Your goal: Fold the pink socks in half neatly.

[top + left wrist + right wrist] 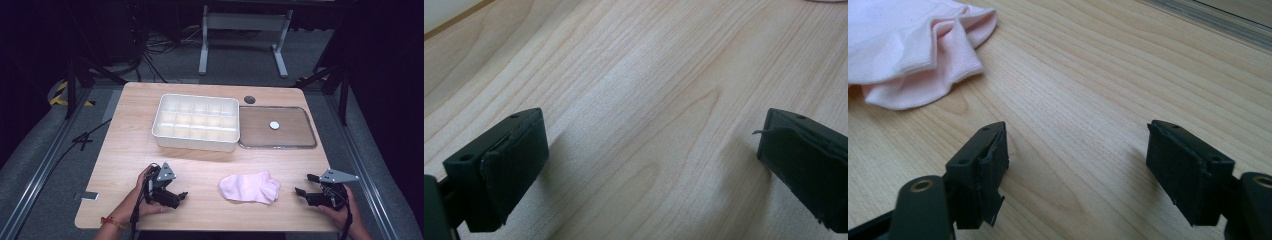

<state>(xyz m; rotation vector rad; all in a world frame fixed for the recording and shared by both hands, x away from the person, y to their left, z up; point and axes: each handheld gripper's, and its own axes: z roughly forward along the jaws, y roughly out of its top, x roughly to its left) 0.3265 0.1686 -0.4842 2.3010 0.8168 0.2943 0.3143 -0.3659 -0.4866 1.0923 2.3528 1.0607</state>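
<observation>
Flanking pink sock [248, 187], both tools open

White compartment box [196, 122] beside a clear lid [278, 127] — both on the wooden table [200, 165].

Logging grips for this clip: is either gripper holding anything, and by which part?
Nothing is held. The left gripper and right gripper both stand open over bare table; the pink sock lies untouched between them.

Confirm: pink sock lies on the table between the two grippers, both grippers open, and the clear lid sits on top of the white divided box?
Not quite. The clear lid lies flat on the table beside the white divided box, not on it; the high view shows this. The pink sock does lie between the open left gripper and right gripper.
</observation>
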